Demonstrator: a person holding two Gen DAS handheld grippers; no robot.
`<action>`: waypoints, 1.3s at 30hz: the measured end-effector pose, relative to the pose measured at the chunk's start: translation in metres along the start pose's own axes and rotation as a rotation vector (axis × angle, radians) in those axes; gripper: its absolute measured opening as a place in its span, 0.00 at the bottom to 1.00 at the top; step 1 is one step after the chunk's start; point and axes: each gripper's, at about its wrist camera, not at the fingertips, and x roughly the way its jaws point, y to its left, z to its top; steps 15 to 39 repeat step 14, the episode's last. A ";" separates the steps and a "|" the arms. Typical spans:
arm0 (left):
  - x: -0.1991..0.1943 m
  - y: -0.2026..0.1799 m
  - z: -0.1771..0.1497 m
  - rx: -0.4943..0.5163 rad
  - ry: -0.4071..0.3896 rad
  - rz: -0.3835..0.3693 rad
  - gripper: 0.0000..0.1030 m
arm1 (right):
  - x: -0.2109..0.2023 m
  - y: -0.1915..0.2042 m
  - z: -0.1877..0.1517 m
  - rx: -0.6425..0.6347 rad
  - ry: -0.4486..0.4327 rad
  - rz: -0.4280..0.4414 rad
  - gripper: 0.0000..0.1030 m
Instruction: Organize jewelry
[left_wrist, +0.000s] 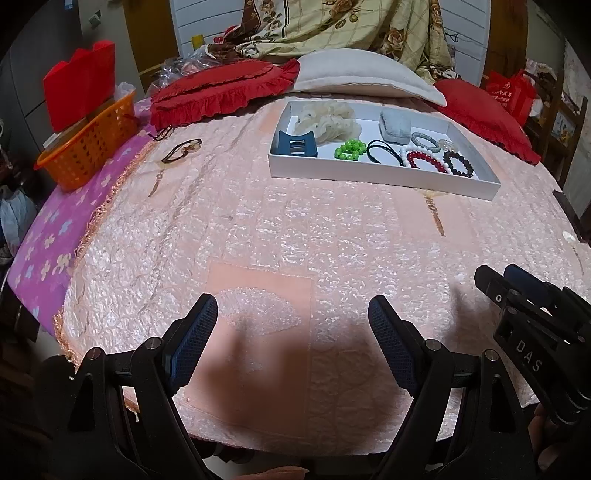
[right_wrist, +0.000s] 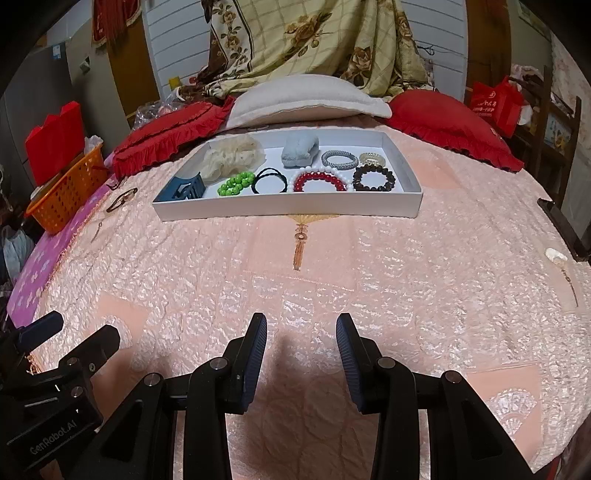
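left gripper (left_wrist: 291, 325): jaws wide apart, empty | right gripper (right_wrist: 301, 345): jaws parted, empty | white tray (right_wrist: 288, 212): holds bracelets, well ahead on bedspread (right_wrist: 332, 280)

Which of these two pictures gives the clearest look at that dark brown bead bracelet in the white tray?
The right wrist view. There the dark bead bracelet lies nearly centred, its whole ring showing and its brown beads distinct. In the left wrist view the same bracelet sits further off at the tray's far right end, smaller, darker and flattened by the lens.
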 end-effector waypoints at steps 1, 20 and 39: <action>0.001 0.000 0.000 0.000 0.001 0.000 0.82 | 0.001 0.001 0.000 -0.002 0.002 0.000 0.36; 0.007 0.002 0.007 -0.005 0.007 0.000 0.82 | 0.009 -0.004 0.004 0.006 0.009 0.004 0.36; 0.007 0.002 0.007 -0.005 0.007 0.000 0.82 | 0.009 -0.004 0.004 0.006 0.009 0.004 0.36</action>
